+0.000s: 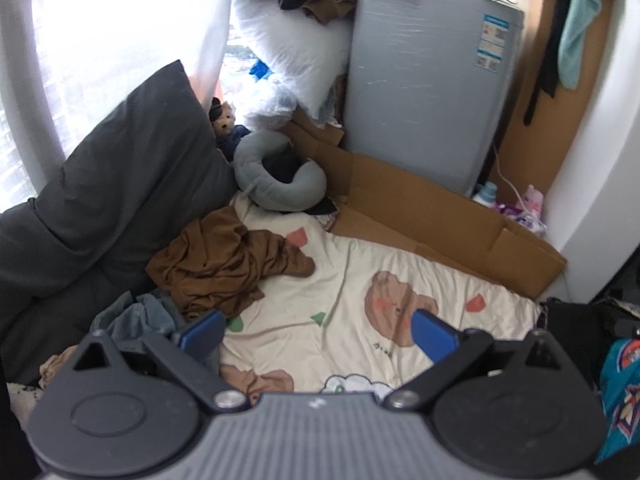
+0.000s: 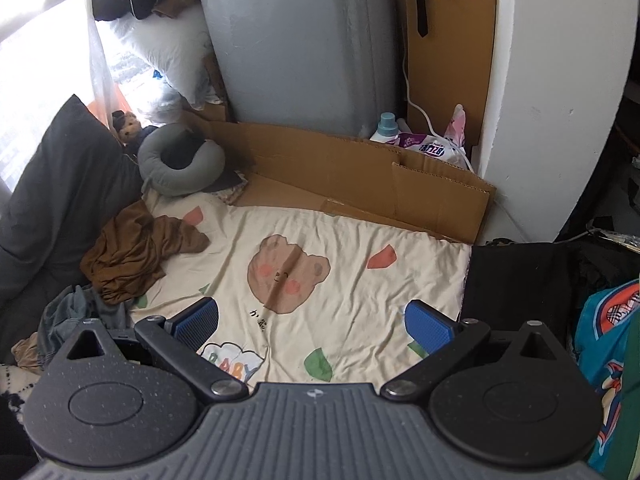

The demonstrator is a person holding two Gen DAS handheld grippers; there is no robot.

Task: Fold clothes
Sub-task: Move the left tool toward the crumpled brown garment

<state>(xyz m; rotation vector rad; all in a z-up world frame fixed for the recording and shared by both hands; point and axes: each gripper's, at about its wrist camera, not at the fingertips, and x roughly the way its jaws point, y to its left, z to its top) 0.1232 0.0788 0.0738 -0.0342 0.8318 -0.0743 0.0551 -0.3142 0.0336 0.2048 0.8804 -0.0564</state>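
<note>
Both grippers up over the bed, nothing held. Left gripper (image 1: 318,330): blue pads (image 1: 434,334) wide apart, empty, cream bear-print blanket (image 1: 360,280) showing between them. Right gripper (image 2: 314,326): same, pads (image 2: 428,326) spread, empty gap over the blanket (image 2: 340,240), above the bear face and the "BABY" print. Clothes to fold: crumpled brown garment (image 1: 224,268) lies in a heap on the far-left part of the blanket, up against the dark grey pillow (image 1: 120,184); in the right wrist view the same brown garment (image 2: 132,252) sits left of the bear print, well clear of both pads. Just nearer than it, at the blanket's left edge, a bunched grey-blue garment (image 1: 136,316), close beside the left gripper's left pad; can't tell if touching. Also seen from the right wrist as a grey heap (image 2: 76,312). Grey neck pillow (image 1: 276,176) at the head of the blanket, small stuffed toy (image 1: 224,120) behind it by the window. Flattened cardboard (image 1: 420,208) runs along the far edge of the blanket, in front of a tall grey appliance (image 1: 428,80). Black cloth (image 2: 520,280) at the blanket's right edge, a teal printed item (image 2: 608,344) further right.
</note>
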